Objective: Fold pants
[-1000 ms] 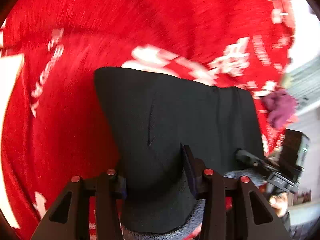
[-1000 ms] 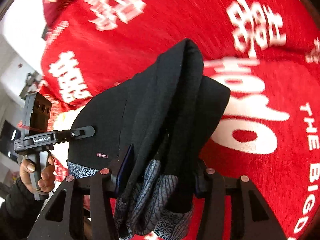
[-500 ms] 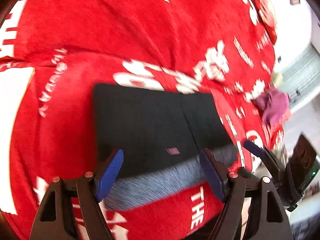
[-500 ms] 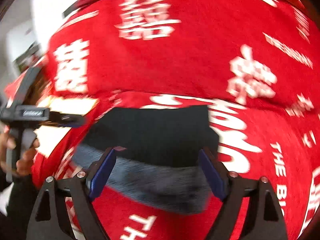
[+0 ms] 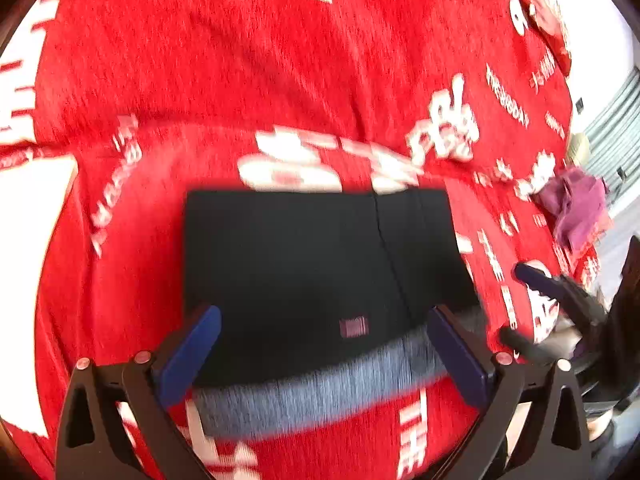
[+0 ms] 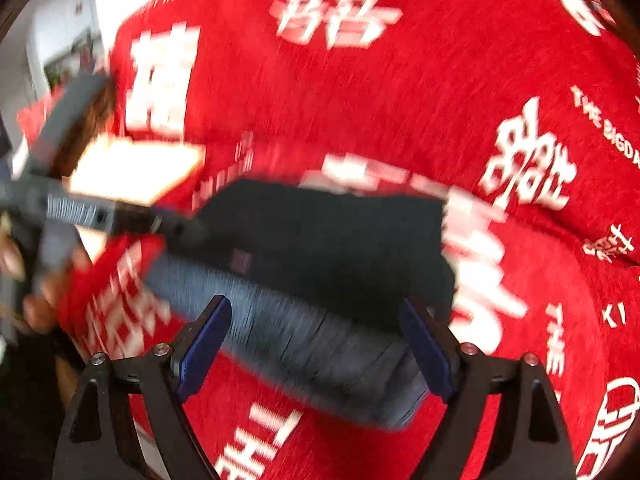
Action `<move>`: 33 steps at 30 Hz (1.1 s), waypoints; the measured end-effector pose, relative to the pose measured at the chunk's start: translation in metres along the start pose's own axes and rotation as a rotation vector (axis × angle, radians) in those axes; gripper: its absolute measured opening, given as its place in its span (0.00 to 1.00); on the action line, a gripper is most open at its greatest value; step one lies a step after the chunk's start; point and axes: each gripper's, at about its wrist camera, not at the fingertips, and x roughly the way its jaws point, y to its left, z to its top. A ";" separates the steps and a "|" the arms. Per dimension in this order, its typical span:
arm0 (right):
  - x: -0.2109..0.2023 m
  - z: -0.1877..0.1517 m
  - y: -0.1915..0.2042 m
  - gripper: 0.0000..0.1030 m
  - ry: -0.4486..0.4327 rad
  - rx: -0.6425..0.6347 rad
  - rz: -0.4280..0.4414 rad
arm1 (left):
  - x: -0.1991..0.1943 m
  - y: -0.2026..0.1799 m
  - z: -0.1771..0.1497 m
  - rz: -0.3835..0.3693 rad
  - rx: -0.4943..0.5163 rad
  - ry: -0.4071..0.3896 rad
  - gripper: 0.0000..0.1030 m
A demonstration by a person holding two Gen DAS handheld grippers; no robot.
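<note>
The folded black pants with a grey knit waistband [image 5: 320, 280] lie flat as a neat rectangle on the red plush cloth printed with white characters and lettering [image 5: 240, 60], waistband edge towards 6 o'clock in the left wrist view. The left claw [image 5: 324, 356] hangs above that waistband with its jaws opening very wide; the blue pads [image 5: 192, 352] stand to either side of the garment's near edge and grip nothing, though contact with the fabric below cannot be told. In the right wrist view the same pants [image 6: 328, 248] sit at centre, blurred, the grey band running from 9 towards 5 o'clock. The right claw [image 6: 316, 348] is spread wide too, still parting slightly, its blue pads [image 6: 202, 350] over the waistband without pinching it. A small dark red label [image 5: 353, 327] shows just above the band. At 3 o'clock in the left view lies a crumpled purple cloth [image 5: 576, 208], well apart from the pants.
</note>
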 end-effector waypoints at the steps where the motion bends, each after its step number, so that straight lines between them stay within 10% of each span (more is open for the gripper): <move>1: 0.001 0.011 -0.009 0.86 -0.019 0.024 0.008 | 0.008 -0.003 0.005 0.001 0.008 0.024 1.00; 8: 0.072 0.077 -0.049 0.86 0.034 0.218 0.231 | 0.062 0.008 -0.011 0.037 -0.052 0.125 1.00; 12: 0.150 0.052 -0.067 0.86 0.290 0.288 0.089 | 0.067 -0.008 -0.020 0.107 0.090 0.125 1.00; 22: 0.050 0.038 -0.014 0.94 0.090 0.188 -0.113 | 0.054 -0.017 -0.025 0.200 0.083 0.086 1.00; 33: 0.088 0.004 -0.026 0.99 0.209 0.307 -0.138 | 0.064 -0.016 -0.037 0.229 0.100 0.070 1.00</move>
